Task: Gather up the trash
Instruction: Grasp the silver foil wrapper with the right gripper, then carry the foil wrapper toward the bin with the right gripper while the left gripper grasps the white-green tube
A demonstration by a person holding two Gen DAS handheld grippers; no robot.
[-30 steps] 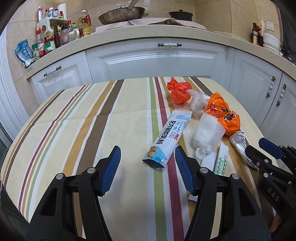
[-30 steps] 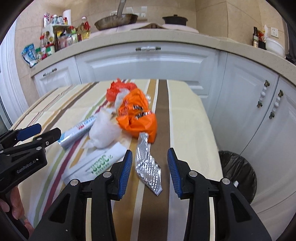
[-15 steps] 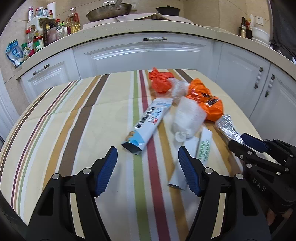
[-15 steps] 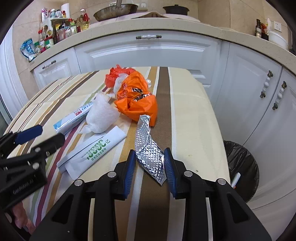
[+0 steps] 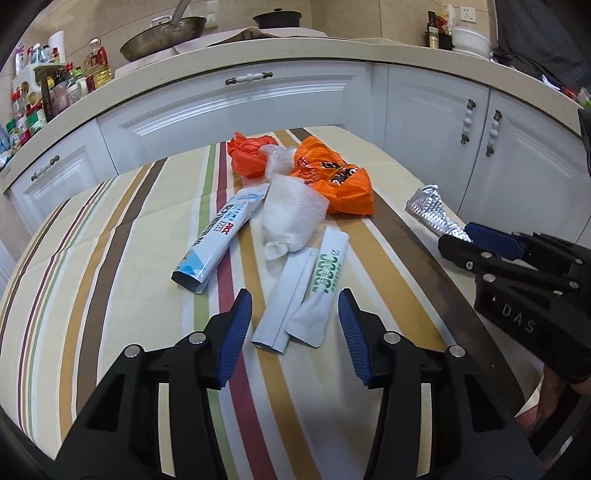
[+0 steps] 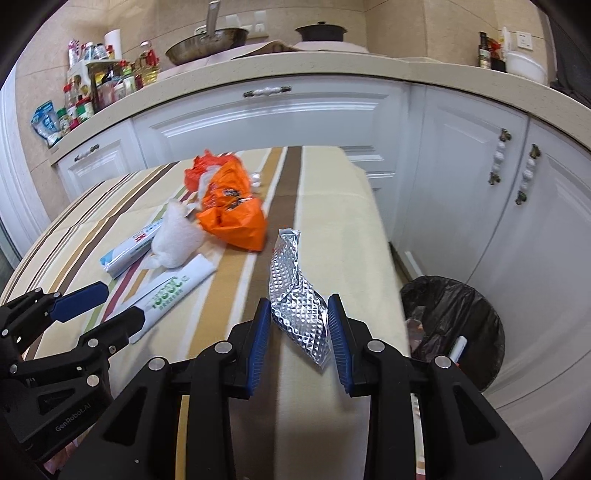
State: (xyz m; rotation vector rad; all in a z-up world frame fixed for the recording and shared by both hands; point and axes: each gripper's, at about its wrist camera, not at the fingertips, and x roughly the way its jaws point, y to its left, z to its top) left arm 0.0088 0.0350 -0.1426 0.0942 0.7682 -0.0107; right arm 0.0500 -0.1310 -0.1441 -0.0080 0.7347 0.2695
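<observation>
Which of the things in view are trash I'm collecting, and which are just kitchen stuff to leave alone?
Job:
silver foil wrapper, in the right gripper
white sachet with green print
blue-and-white packet
white crumpled bag
orange bags
bin

Leave alone:
frying pan
condiment bottles
black pot lid

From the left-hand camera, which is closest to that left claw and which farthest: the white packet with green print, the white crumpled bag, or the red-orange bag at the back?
1. White packet with green print: nearest, between the open fingers of the left gripper.
2. White crumpled bag: mid-table, straight ahead.
3. Red-orange bag: farthest, at the far end of the table, slightly left.
</observation>
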